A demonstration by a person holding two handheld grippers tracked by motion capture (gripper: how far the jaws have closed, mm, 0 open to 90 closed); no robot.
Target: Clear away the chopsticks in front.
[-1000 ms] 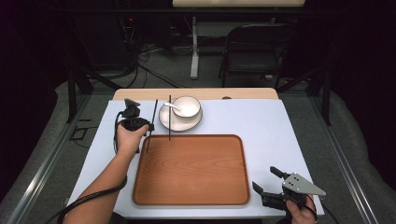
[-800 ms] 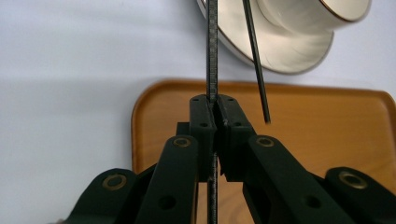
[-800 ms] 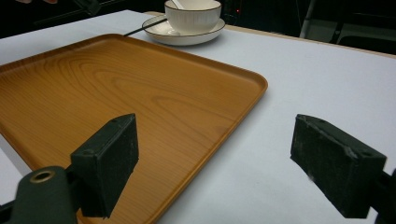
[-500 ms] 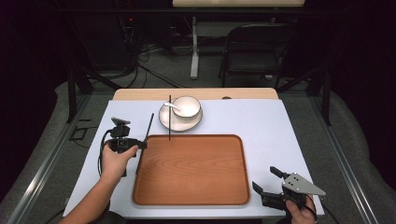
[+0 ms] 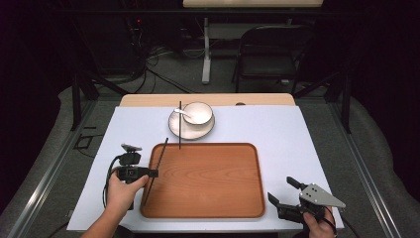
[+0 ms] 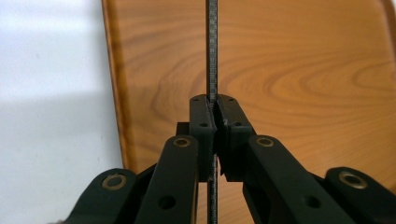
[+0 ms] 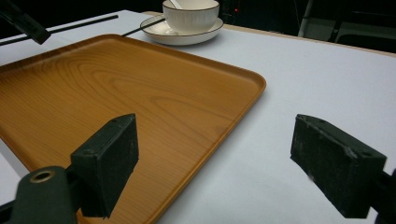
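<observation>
My left gripper is shut on a thin black chopstick, which slants over the left rim of the wooden tray. In the left gripper view the chopstick runs straight up from between the closed pads, above the tray. A second chopstick lies from the saucer onto the tray's far rim. A white bowl with a spoon stands on the saucer. My right gripper stays open at the tray's near right corner, its pads wide apart with nothing between them.
White paper covers the table, with bare room to the right of the tray. The bowl and saucer stand beyond the tray's far edge. A chair and cables sit on the floor behind the table.
My left hand has carried the chopstick from beside the saucer toward the near side, down to the tray's left rim. The right gripper has stayed where it was.
</observation>
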